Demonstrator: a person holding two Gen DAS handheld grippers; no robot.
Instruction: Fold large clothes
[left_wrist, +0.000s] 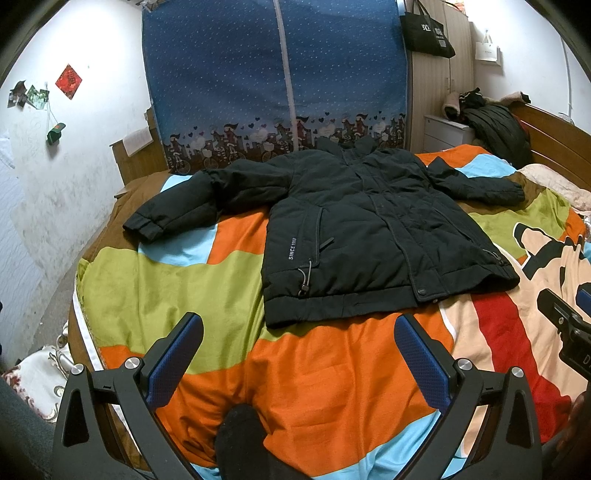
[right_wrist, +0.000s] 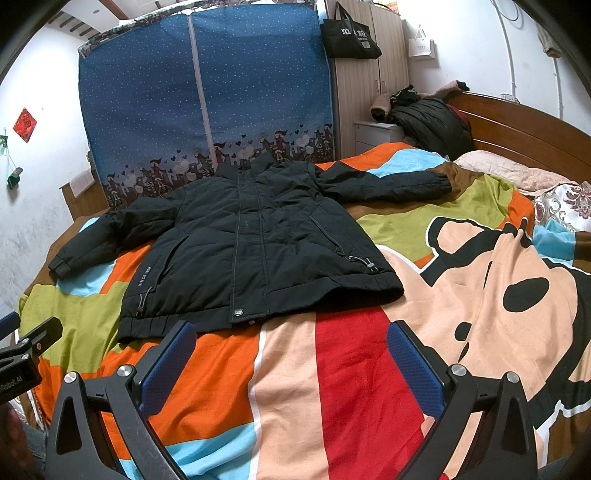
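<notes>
A large black padded jacket (left_wrist: 369, 229) lies front up and spread flat on the bed, both sleeves stretched out sideways; it shows again in the right wrist view as the jacket (right_wrist: 251, 251). Its hem faces me. My left gripper (left_wrist: 299, 328) hovers open just short of the hem's left part, holding nothing. My right gripper (right_wrist: 291, 336) stands open too, just short of the hem near the snap button (right_wrist: 238, 312). A black sock-covered foot (left_wrist: 240, 435) shows low between the left fingers.
The bed carries a bright patchwork quilt (right_wrist: 332, 369) with a cartoon print. A blue fabric wardrobe (left_wrist: 273, 74) stands behind the bed. Dark clothes (right_wrist: 432, 122) are heaped by the wooden headboard (right_wrist: 524, 129) at right. The bed's left edge drops to the floor (left_wrist: 55, 295).
</notes>
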